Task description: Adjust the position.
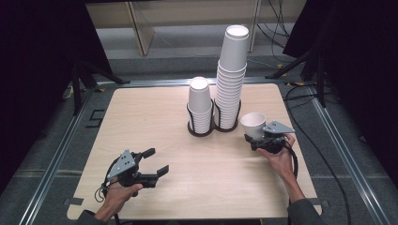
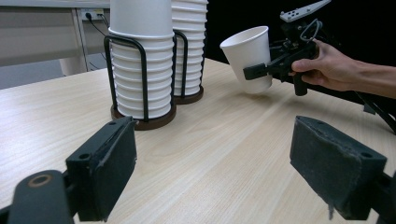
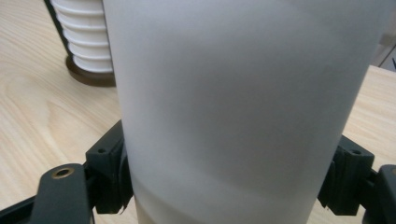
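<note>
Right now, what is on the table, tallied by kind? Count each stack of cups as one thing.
Stacks of white paper cups: 2, a tall stack and a short stack
Black wire cup holders: 2, one holder under the tall stack, another holder under the short one
Single paper cup, gripped by the right gripper: 1
Grippers: 2, counting the open left gripper
Total: 7

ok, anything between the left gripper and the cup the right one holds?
Bare tabletop only, seen in the left gripper view: the left gripper looks straight across it to the cup; both stacks stand off to the side.
</note>
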A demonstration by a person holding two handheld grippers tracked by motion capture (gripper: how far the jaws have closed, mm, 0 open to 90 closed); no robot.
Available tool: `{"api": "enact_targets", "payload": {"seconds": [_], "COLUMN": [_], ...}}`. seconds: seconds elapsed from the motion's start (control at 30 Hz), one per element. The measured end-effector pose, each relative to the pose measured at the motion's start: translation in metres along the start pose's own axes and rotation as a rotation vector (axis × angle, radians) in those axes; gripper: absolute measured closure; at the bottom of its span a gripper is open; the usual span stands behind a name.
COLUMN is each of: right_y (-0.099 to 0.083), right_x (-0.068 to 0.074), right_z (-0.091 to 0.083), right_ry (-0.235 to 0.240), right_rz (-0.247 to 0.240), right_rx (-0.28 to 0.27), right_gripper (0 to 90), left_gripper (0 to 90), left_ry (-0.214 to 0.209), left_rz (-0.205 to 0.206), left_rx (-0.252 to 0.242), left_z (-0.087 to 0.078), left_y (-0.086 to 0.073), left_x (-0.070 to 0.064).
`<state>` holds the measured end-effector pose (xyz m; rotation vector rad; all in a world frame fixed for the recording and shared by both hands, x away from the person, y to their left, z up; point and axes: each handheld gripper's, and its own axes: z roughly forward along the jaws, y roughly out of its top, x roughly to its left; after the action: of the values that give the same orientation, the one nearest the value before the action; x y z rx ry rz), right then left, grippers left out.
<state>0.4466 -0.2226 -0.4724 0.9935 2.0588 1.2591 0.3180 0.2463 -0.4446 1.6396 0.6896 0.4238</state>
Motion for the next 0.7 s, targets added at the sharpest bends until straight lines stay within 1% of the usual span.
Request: {"api": "enact_targets", "payload": {"seconds": [0.03, 0.07, 0.1, 0.13, 0.17, 0.2, 0.23, 0.27, 0.3, 0.33, 0.37, 0.4, 0.43, 0.5, 0.53, 0.57, 0.6, 0.63, 0.67, 0.7], "right_y": [-0.001, -0.002, -0.003, -0.004, -0.005, -0.005, -0.007, -0.008, -0.008, -0.009, -0.009, -0.01, -0.01, -0.01, -0.011, -0.011, -0.01, -0.01, -0.011, -0.011], "right_x": [-0.004, -0.004, -0.006, -0.008, -0.009, -0.009, -0.014, -0.012, -0.012, -0.017, -0.017, -0.017, -0.02, -0.022, -0.02, -0.02, -0.023, -0.024, -0.024, -0.026], "right_z": [-0.001, -0.001, -0.001, -0.001, -0.001, -0.001, 0.0, -0.001, -0.001, 0.0, 0.0, -0.002, -0.002, -0.003, -0.004, -0.004, -0.005, -0.007, -0.007, -0.007], "right_ry": [-0.026, -0.023, -0.01, -0.034, -0.045, -0.045, -0.058, -0.054, -0.054, -0.064, -0.064, -0.064, -0.068, -0.07, -0.064, -0.064, -0.082, -0.079, -0.073, -0.082], "right_rz": [-0.011, 0.019, 0.033, 0.015, 0.022, 0.022, 0.001, 0.051, 0.051, 0.012, 0.012, 0.045, 0.028, 0.03, 0.076, 0.076, 0.038, 0.03, 0.033, 0.013], "right_rx": [0.008, 0.012, 0.021, 0.011, 0.021, 0.021, 0.026, 0.033, 0.033, 0.028, 0.028, 0.041, 0.032, 0.032, 0.051, 0.051, 0.044, 0.048, 0.049, 0.046], "right_gripper": [21.8, 21.7, 21.7, 21.7, 21.7, 21.7, 21.7, 21.7, 21.7, 21.6, 21.6, 21.6, 21.6, 21.5, 21.3, 21.3, 21.3, 21.0, 20.9, 20.9], "left_gripper": [14.3, 14.4, 14.4, 14.4, 14.4, 14.3, 14.4, 14.4, 14.4, 14.4, 14.3, 14.4, 14.3, 14.3, 14.4, 14.4, 14.4, 14.3, 14.3, 14.4], "left_ry": [0.0, 0.0, -0.002, -0.002, -0.003, -0.003, -0.011, -0.005, -0.005, -0.012, -0.012, -0.026, -0.027, -0.028, -0.027, -0.027, -0.026, -0.023, -0.023, -0.022], "left_rz": [0.001, 0.001, 0.002, 0.002, 0.003, 0.003, 0.004, 0.008, 0.008, 0.007, 0.007, 0.005, 0.006, 0.009, 0.008, 0.008, 0.007, 0.006, 0.006, 0.006], "left_rx": [-0.001, -0.001, 0.001, 0.001, 0.001, 0.001, -0.013, 0.003, 0.003, -0.005, -0.005, -0.018, -0.018, -0.017, -0.017, -0.017, -0.017, -0.014, -0.014, -0.011], "left_z": [0.0, 0.0, 0.0, 0.0, 0.0, 0.0, 0.002, 0.0, 0.0, 0.001, 0.001, 0.003, 0.003, 0.003, 0.003, 0.003, 0.003, 0.002, 0.002, 0.002], "left_y": [0.0, 0.0, 0.0, 0.0, 0.0, 0.0, -0.001, 0.0, 0.0, -0.001, -0.001, -0.001, -0.001, -0.001, -0.001, -0.001, -0.001, -0.001, -0.001, -0.001], "left_x": [0.0, 0.0, 0.0, 0.0, 0.0, 0.0, 0.0, -0.001, -0.001, -0.001, -0.001, -0.001, -0.001, -0.001, -0.001, -0.001, -0.001, -0.001, -0.001, -0.001]}}
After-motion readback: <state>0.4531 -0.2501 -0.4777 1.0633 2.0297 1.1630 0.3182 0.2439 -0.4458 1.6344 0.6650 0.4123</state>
